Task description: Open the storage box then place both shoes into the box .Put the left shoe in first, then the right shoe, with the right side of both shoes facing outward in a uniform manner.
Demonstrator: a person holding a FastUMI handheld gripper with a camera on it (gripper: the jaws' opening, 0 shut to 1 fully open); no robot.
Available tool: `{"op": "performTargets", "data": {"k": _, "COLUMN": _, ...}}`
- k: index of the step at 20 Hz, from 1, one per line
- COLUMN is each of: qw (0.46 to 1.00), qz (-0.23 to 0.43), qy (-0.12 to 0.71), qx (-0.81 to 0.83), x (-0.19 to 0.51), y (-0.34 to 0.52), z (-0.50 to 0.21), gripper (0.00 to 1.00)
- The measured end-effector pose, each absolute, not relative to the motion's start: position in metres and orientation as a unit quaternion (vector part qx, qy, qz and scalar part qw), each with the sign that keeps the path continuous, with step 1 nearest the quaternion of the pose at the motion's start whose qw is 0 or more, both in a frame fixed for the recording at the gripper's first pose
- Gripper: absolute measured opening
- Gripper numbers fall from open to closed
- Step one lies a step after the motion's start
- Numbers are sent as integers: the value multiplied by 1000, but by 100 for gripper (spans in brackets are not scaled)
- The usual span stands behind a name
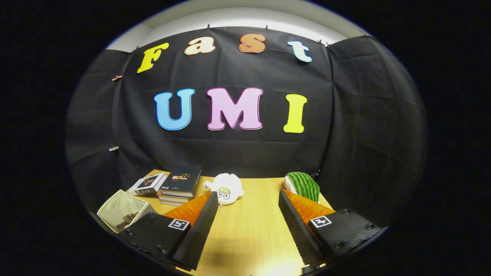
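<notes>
My gripper (247, 199) is open, its two fingers spread wide above a wooden table (253, 230), with nothing between them. A beige fabric box (122, 214) stands open-topped at the table's near left corner, just left of the left finger; something dark brown lies inside it, too small to name. The gripper is tilted up toward the booth wall, well above the tabletop.
A stack of dark books (180, 186) and a small white-edged box (147, 184) lie at the back left. A white plush toy (227, 188) sits just beyond the left fingertip. A watermelon-shaped plush (303, 186) rests at the back right, behind the right finger.
</notes>
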State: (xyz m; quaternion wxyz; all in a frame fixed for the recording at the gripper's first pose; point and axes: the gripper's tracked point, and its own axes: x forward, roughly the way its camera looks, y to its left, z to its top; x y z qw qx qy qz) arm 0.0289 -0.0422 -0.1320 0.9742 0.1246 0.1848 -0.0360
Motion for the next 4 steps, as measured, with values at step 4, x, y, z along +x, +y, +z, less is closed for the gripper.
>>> {"op": "performTargets", "data": {"k": 4, "qw": 975, "qz": -29, "qy": 182, "qx": 122, "x": 28, "y": -44, "z": -135, "gripper": 98}}
